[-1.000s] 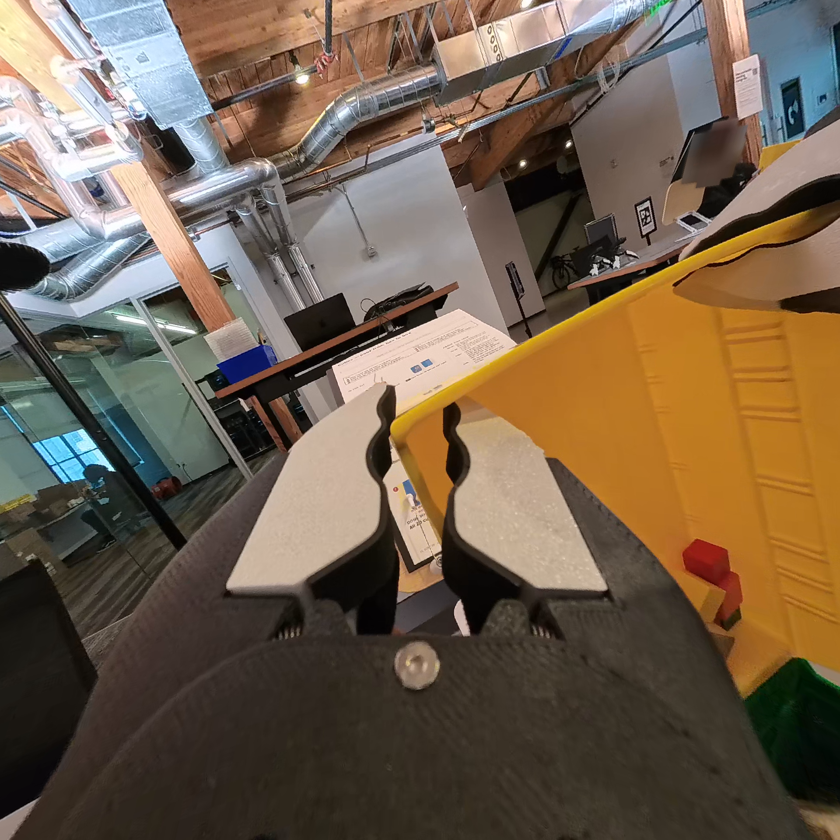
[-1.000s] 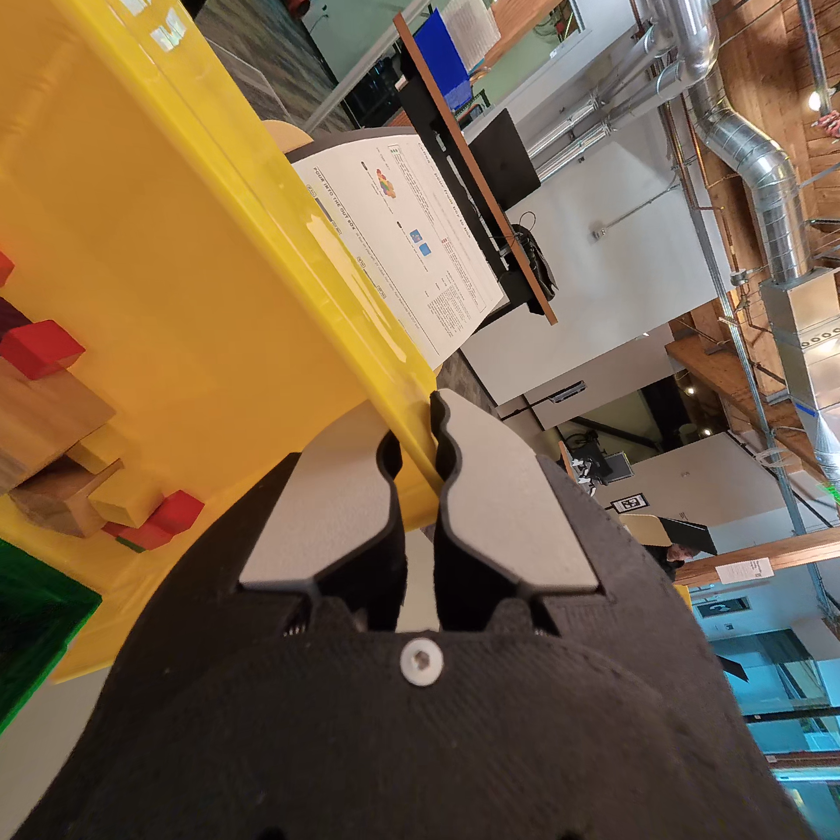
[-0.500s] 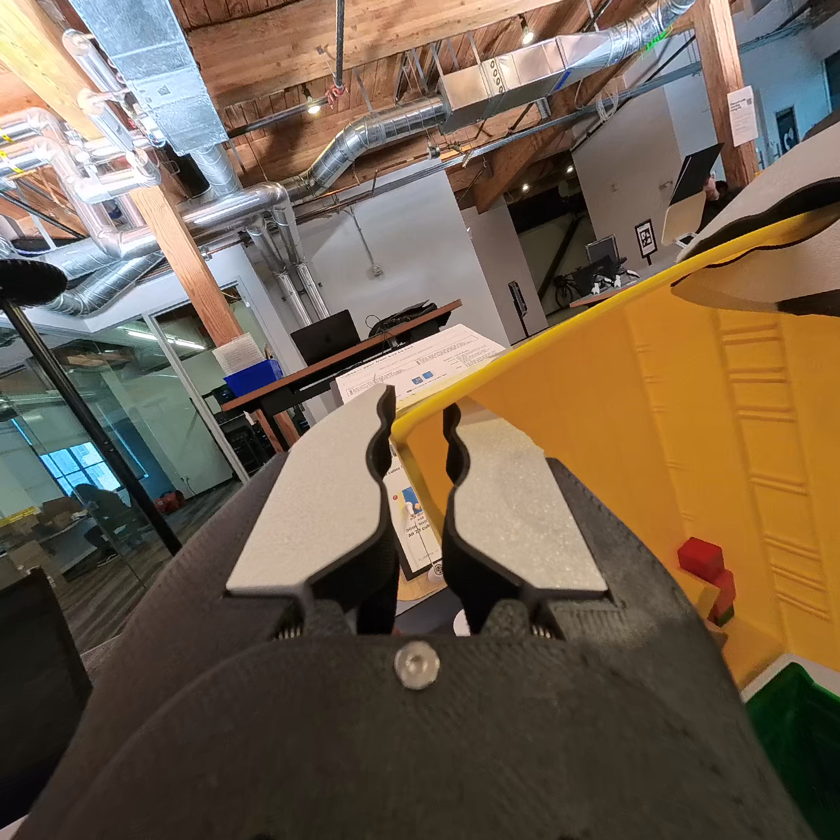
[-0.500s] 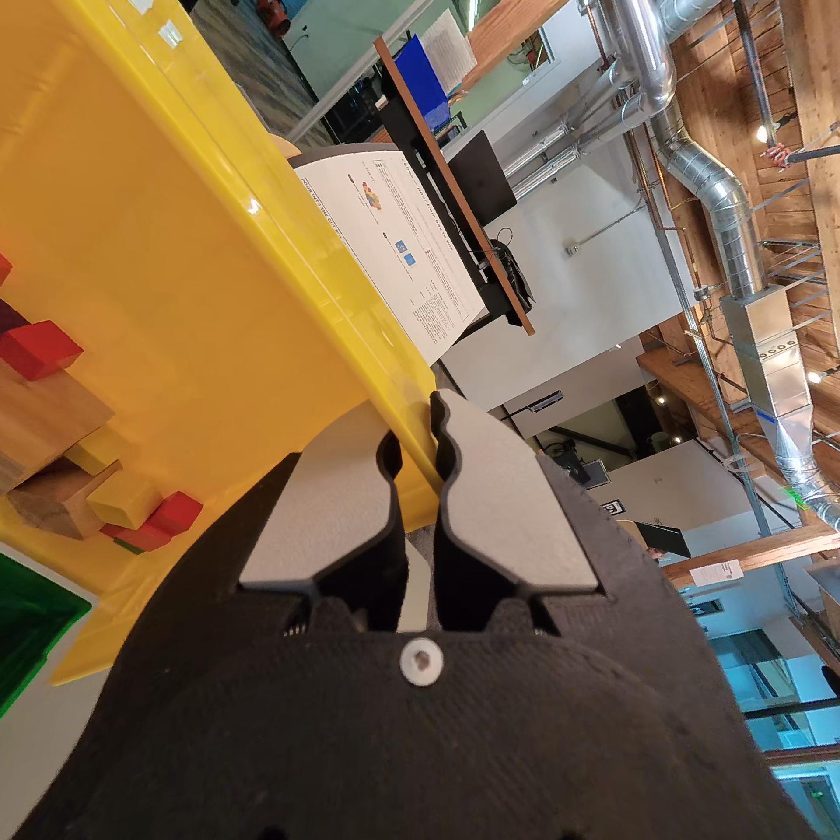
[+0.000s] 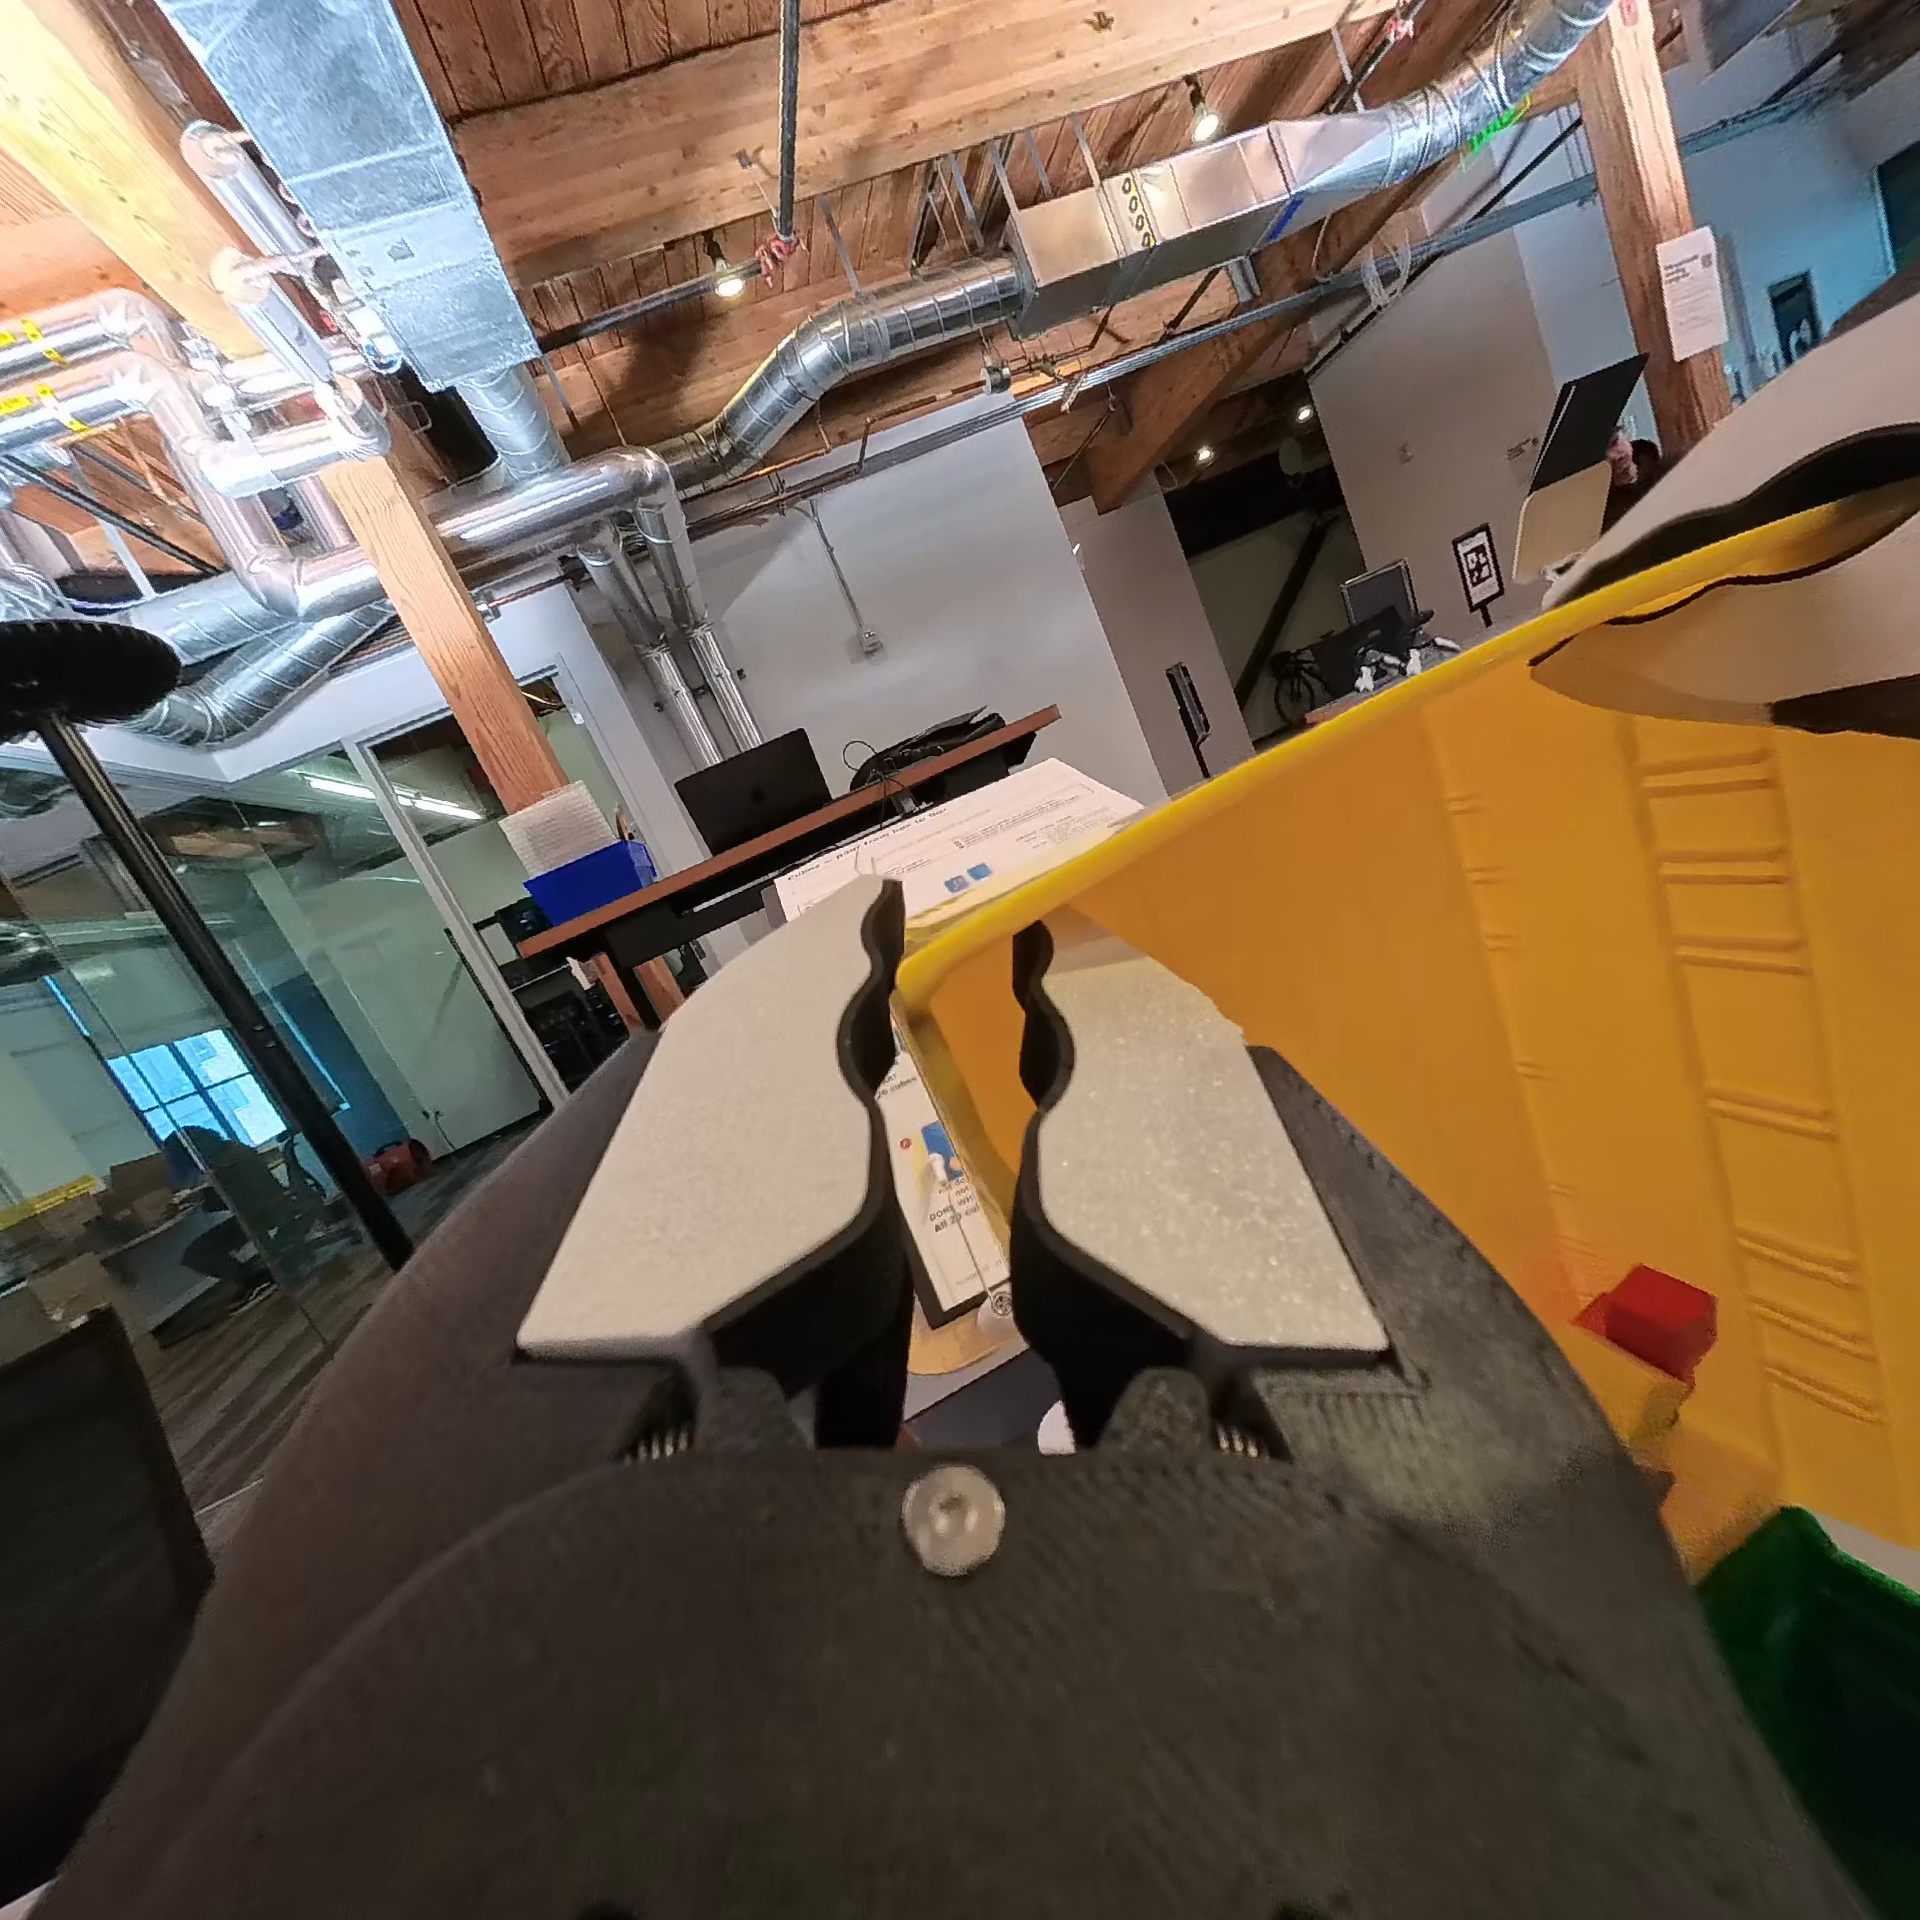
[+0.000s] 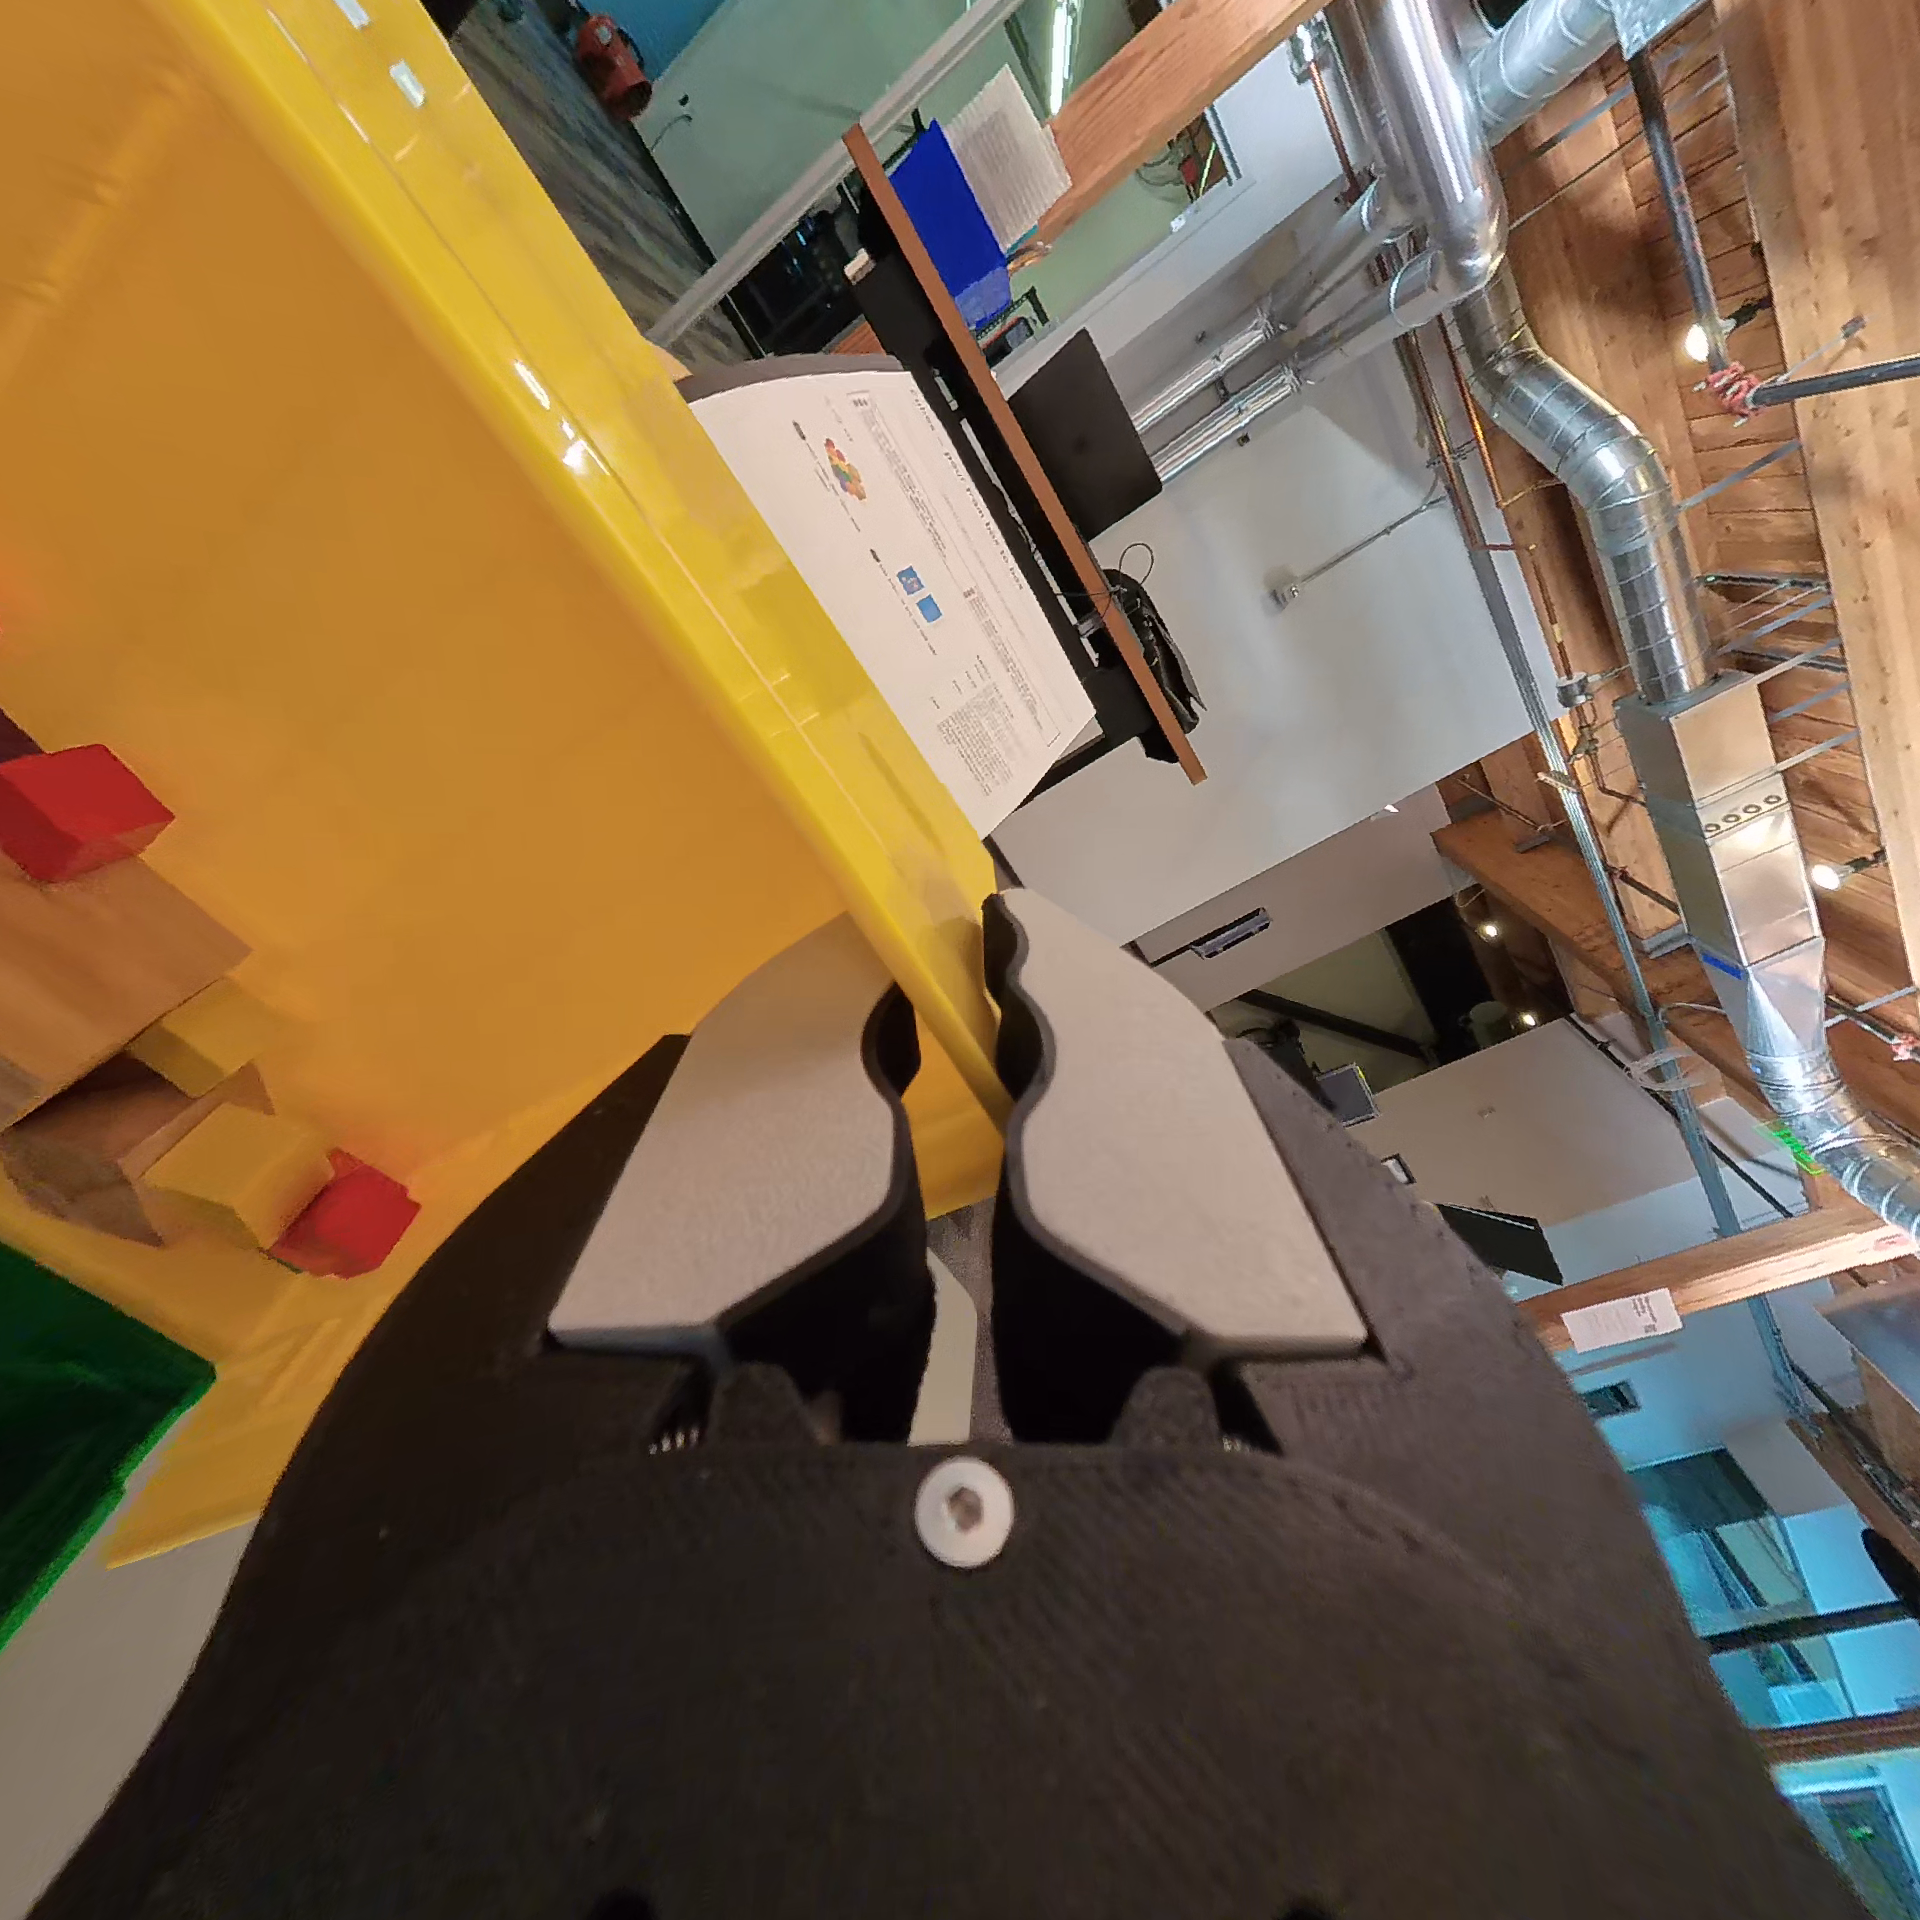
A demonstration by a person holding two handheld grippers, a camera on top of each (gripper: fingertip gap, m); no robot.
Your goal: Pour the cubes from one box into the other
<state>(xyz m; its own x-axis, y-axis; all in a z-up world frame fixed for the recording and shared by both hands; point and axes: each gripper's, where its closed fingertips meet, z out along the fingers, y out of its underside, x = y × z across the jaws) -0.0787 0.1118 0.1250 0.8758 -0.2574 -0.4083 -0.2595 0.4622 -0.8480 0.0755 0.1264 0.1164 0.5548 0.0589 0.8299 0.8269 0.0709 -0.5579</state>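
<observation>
Both grippers hold a yellow box (image 5: 1558, 935) by its rim, tilted steeply. My left gripper (image 5: 951, 935) is shut on the rim at one corner. My right gripper (image 6: 951, 935) is shut on the rim of the yellow box (image 6: 364, 623) at another edge; it also shows at the upper right of the left wrist view (image 5: 1766, 603). Red, yellow and wooden cubes (image 6: 125, 1039) lie piled in the box's low end, a red cube (image 5: 1652, 1330) among them. The green box (image 6: 62, 1392) sits just below that low end; it also shows in the left wrist view (image 5: 1829, 1704).
A white printed sheet on a stand (image 6: 935, 592) is behind the yellow box. Farther off are a wooden desk with a laptop (image 5: 769, 800), a blue bin (image 5: 592, 878), glass walls and ceiling ducts. A pale tabletop (image 6: 94, 1683) shows under the green box.
Both grippers have tipped the yellow box further, and the views have swung upward. The cubes have slid lower toward the green box; the grips on the rim are unchanged.
</observation>
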